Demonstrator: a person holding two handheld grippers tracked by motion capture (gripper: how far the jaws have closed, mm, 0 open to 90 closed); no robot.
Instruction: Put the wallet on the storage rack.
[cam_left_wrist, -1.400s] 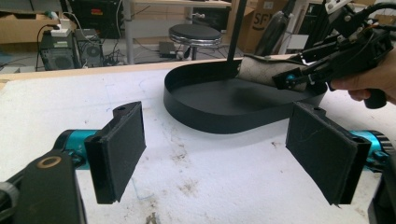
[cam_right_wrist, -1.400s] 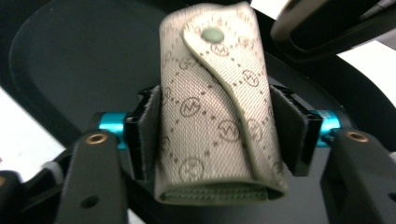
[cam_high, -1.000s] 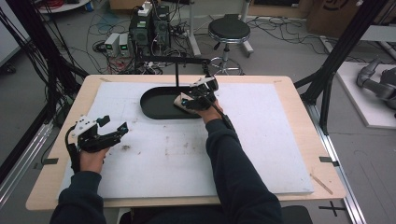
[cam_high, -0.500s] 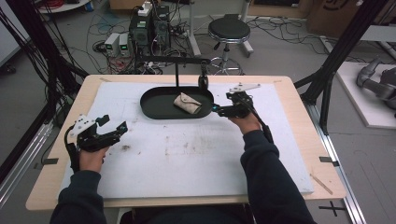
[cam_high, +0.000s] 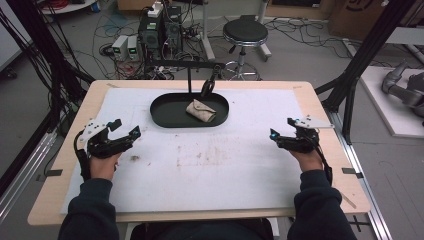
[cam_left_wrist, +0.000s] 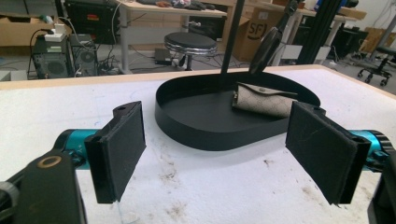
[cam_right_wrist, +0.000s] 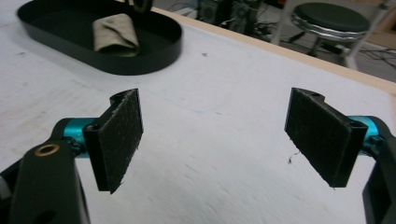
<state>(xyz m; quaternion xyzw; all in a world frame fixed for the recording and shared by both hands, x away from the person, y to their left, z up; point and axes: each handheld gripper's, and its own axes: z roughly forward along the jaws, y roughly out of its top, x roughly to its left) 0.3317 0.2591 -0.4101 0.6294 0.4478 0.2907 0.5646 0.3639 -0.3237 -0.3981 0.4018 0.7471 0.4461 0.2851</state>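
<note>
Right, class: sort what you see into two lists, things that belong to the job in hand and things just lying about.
Job in hand:
pouch
tray
right gripper, open
left gripper, open

Lying about:
stool
computer boxes
floor cables

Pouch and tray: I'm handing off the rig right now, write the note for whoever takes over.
Left gripper: open, empty, low at the table's left side.
Right gripper: open, empty, at the table's right side, well clear of the tray.
Beige pouch: lies inside the black oval tray, right of its middle.
Done: pouch in the tray and released.
Left: nothing evident; check that the pouch lies well.
</note>
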